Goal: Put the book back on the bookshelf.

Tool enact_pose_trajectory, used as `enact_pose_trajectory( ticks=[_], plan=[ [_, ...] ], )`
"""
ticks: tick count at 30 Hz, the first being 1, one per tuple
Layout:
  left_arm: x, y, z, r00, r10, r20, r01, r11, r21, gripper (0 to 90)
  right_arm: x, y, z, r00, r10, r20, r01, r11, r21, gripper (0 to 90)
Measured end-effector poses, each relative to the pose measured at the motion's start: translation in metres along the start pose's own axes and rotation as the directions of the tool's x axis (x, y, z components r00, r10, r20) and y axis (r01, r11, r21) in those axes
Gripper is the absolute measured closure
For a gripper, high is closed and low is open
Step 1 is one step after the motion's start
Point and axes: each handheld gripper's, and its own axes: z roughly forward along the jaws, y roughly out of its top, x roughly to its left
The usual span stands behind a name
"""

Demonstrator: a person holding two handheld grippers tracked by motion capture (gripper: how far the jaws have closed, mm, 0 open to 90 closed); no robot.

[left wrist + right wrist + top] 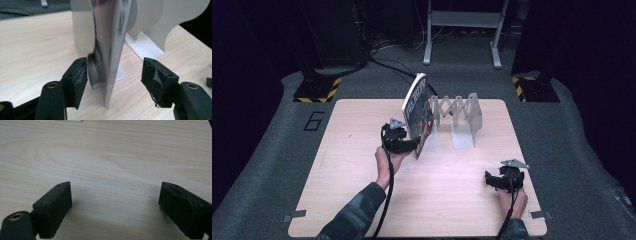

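Note:
A thin glossy book (417, 107) stands on its lower edge on the wooden table (352, 200), tilted, its back against the left panel of a white expanding book rack (457, 112). My left gripper (416, 144) is at the book's lower corner. In the left gripper view the book (110, 50) stands between the jaws of this gripper (115, 80): the left pad (80, 77) is close to the cover, the right pad (155, 80) stands well apart, so the gripper is open. My right gripper (491, 180) rests open near the table's front right, nothing between its jaws (115, 207).
The rack's other white panels (155, 22) stand behind and to the right of the book. Beyond the table lie grey floor, cables and a white stand frame (462, 25). Yellow-black striped bases (314, 92) sit at the far left and right.

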Motion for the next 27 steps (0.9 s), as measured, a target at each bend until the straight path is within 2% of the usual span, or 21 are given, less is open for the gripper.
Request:
enact_pose_trajectory(
  ticks=[3, 6, 10, 14, 15, 20, 23, 25, 27],
  plan=[
    [0.0, -0.009, 0.011, 0.9996, -0.026, 0.015, 0.025, 0.9993, 0.027, 43.6, 0.0, 0.0, 0.0, 1.0, 0.002, 0.001, -0.002, 1.0, -0.001, 10.6],
    [0.0, -0.015, 0.022, 0.9987, -0.049, 0.011, 0.049, 0.9978, 0.045, 50.2, 0.0, 0.0, 0.0, 1.0, 0.003, -0.001, -0.003, 1.0, 0.0, 10.7],
    [0.003, -0.023, 0.034, 0.9958, -0.091, 0.01, 0.09, 0.9936, 0.068, 53.6, 0.0, 0.0, 0.0, 1.0, 0.005, -0.001, -0.005, 1.0, 0.003, 10.7],
    [0.008, -0.027, 0.04, 0.9871, -0.159, 0.015, 0.158, 0.9855, 0.062, 63.3, 0.0, 0.0, 0.0, 1.0, 0.004, -0.002, -0.004, 1.0, 0.002, 10.8],
    [0.01, -0.029, 0.042, 0.9832, -0.181, 0.021, 0.18, 0.9817, 0.064, 64.6, 0.001, 0.0, 0.0, 0.9999, 0.011, 0.003, -0.011, 1.0, 0.0, 10.9],
    [0.012, -0.033, 0.046, 0.9766, -0.212, 0.038, 0.209, 0.9758, 0.064, 72.0, 0.001, 0.0, 0.0, 0.9999, 0.011, 0.004, -0.011, 1.0, 0.0, 10.9],
    [0.009, -0.033, 0.047, 0.9773, -0.208, 0.04, 0.206, 0.9768, 0.06, 74.3, 0.001, 0.0, 0.0, 0.9999, 0.011, 0.003, -0.011, 1.0, -0.001, 10.9],
    [0.007, -0.034, 0.048, 0.9711, -0.232, 0.055, 0.229, 0.9718, 0.054, 75.5, 0.0, 0.0, 0.0, 1.0, 0.009, 0.002, -0.009, 1.0, 0.001, 11.0],
    [0.002, -0.035, 0.049, 0.9695, -0.236, 0.065, 0.233, 0.9711, 0.051, 75.3, 0.0, 0.0, 0.0, 1.0, 0.008, 0.003, -0.008, 1.0, 0.001, 11.0]
  ],
)
